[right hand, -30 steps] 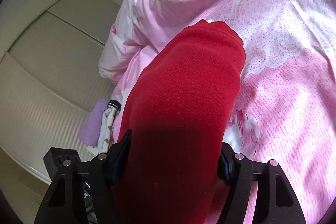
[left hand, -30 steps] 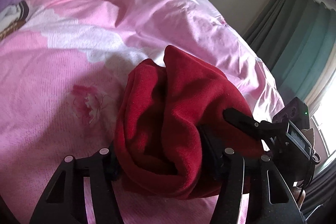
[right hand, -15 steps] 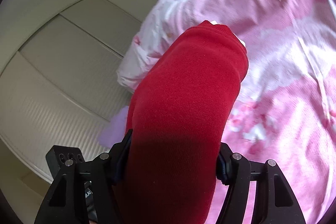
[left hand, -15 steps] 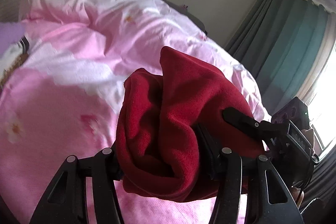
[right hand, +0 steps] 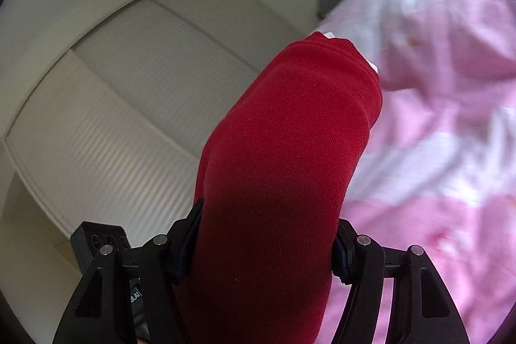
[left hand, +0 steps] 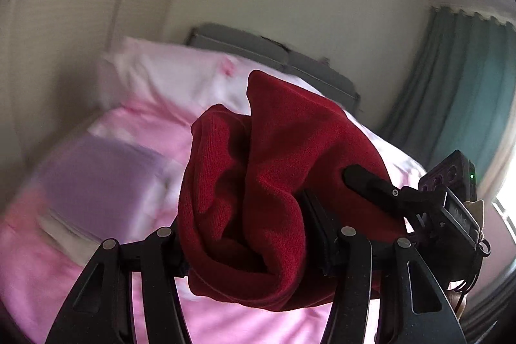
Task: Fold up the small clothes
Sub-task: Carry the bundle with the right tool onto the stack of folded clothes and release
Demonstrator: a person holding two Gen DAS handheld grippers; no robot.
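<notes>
A red knit garment [left hand: 258, 192] is bunched and held up in the air above a pink bed cover [left hand: 154, 131]. My left gripper [left hand: 248, 234] is shut on one bunched end of it. My right gripper [right hand: 267, 240] is shut on the other end, and the red garment [right hand: 290, 150] rises in front of its camera, with a white label at its top edge. The right gripper's body [left hand: 451, 202] shows at the right of the left wrist view, close beside the garment. The fingertips of both grippers are hidden in the cloth.
A folded purple and white cloth pile [left hand: 96, 182] lies on the bed at the left. A white pillow [left hand: 167, 76] and grey headboard [left hand: 274, 54] are behind. Green curtains [left hand: 467, 92] hang at the right. Ribbed wardrobe doors [right hand: 129, 118] stand left of the bed.
Both grippers have lifted and tilted upward with the red garment; more wall, headboard and wardrobe and less bed now show. The grip on the garment is unchanged.
</notes>
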